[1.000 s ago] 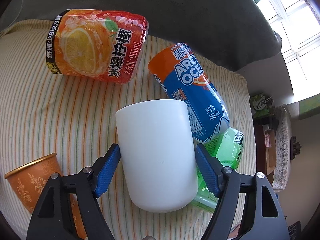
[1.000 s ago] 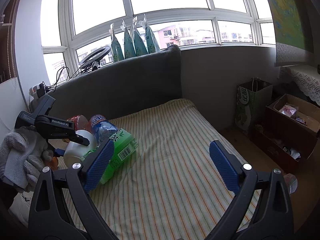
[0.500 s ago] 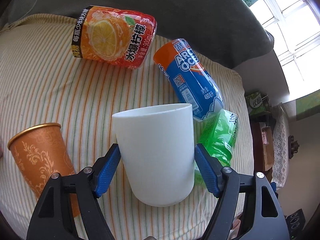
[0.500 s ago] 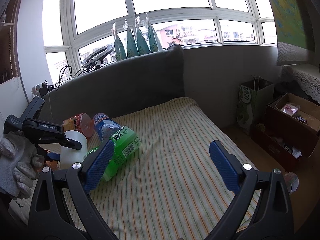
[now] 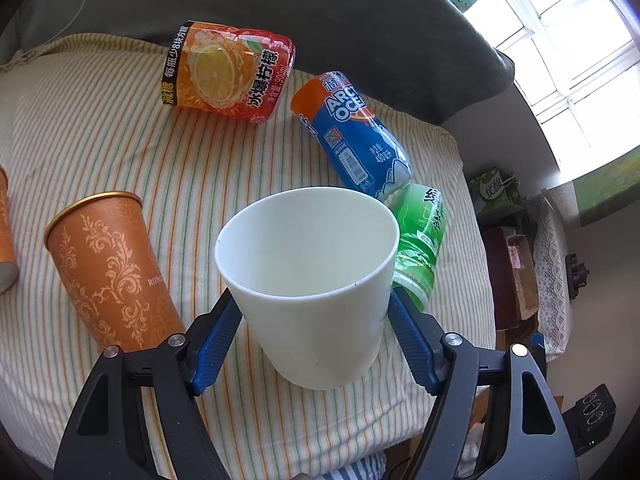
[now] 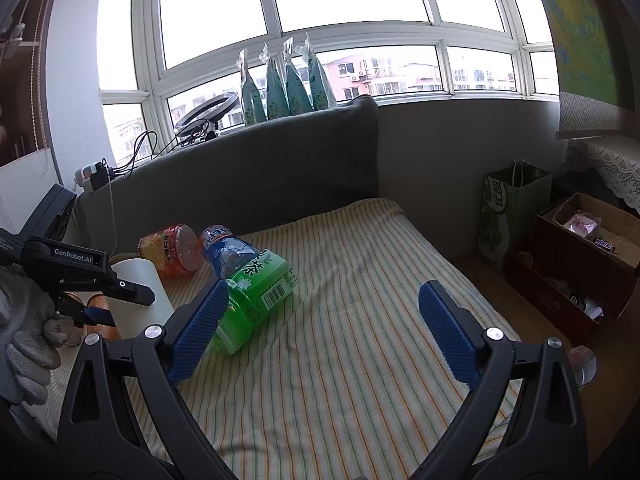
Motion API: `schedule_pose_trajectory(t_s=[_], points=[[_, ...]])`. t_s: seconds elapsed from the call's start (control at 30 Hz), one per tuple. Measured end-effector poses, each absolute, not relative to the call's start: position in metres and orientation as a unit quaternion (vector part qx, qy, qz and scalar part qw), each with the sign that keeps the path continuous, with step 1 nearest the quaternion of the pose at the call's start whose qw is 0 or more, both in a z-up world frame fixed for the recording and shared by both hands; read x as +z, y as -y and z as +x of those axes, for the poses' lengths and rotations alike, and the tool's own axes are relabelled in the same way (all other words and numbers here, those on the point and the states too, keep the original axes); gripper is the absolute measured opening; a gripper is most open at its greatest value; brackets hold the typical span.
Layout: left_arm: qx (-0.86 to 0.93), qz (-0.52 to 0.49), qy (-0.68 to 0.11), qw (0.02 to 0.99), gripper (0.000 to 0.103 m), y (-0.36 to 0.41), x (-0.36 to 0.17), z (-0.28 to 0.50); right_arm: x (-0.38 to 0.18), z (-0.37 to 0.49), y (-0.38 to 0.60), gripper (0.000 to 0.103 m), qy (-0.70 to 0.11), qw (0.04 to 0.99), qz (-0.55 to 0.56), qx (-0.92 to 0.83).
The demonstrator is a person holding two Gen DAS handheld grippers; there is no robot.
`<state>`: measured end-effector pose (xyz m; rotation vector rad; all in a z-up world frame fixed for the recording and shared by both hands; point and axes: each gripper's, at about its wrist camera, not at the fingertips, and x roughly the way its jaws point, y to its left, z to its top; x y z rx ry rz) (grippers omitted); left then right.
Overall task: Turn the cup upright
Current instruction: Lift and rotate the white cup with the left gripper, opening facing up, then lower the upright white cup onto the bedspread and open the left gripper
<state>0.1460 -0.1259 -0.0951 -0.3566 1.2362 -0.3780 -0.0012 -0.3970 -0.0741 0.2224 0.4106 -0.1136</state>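
A plain white cup point(image 5: 316, 312) stands mouth up between my left gripper's point(image 5: 312, 312) blue pads, which are shut on its sides. Its open mouth faces the camera and its base is near the striped cushion point(image 5: 100, 140). In the right wrist view the white cup point(image 6: 142, 296) shows at the far left in the left gripper point(image 6: 94, 286), held by a gloved hand. My right gripper point(image 6: 324, 332) is open and empty above the cushion's middle.
An orange patterned cup point(image 5: 108, 268) stands left of the white cup; another orange cup point(image 5: 6, 232) is at the left edge. An orange drink bottle point(image 5: 228, 70), a blue bottle point(image 5: 354, 136) and a green bottle point(image 5: 420, 240) lie behind and right. A grey backrest point(image 6: 248, 176) rises behind.
My left gripper has tilted the white cup from lying with its side toward the camera to mouth up, and has pulled back from the bottles. The right gripper has barely moved.
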Motion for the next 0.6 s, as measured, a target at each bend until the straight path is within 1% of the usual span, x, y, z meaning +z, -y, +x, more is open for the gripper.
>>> schedule_pose_trajectory(t_s=[0.27, 0.47, 0.6], points=[[-0.208, -0.170, -0.597, 0.756, 0.075, 0.124, -0.094, 0.118, -0.073, -0.005, 0.393, 0.098, -0.204, 0.972, 0.107, -0.052], [-0.219, -0.154, -0.629, 0.730, 0.075, 0.131, -0.110, 0.100, -0.073, -0.006, 0.391, 0.098, -0.204, 0.972, 0.105, -0.052], [-0.222, -0.139, -0.623, 0.737, 0.075, 0.136, -0.110, 0.097, -0.072, -0.006, 0.389, 0.098, -0.207, 0.972, 0.099, -0.050]])
